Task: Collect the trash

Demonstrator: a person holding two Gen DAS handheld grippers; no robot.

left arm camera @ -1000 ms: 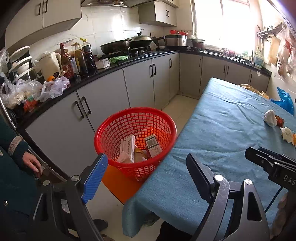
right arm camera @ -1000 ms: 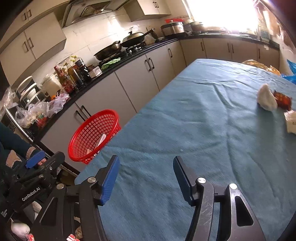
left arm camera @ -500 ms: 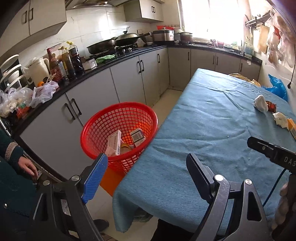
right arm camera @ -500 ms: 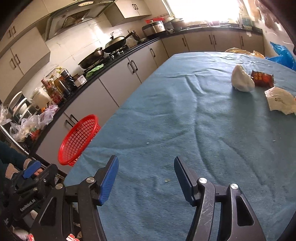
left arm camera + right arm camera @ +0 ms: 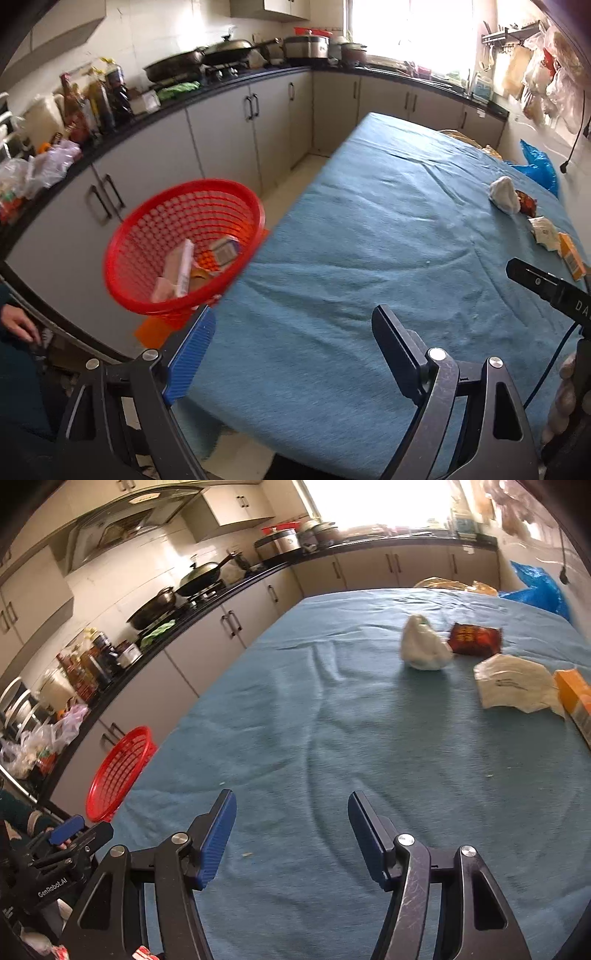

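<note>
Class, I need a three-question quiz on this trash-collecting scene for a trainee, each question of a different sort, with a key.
1. True or false: the red basket already holds boxes.
2. Which lies nearest the white crumpled bag? A) the dark red wrapper B) the orange box C) the basket
3. Fill in: nothing sits between the fingers of the right gripper, so it is ____.

Key: 1 true. 2 A. 3 empty.
</note>
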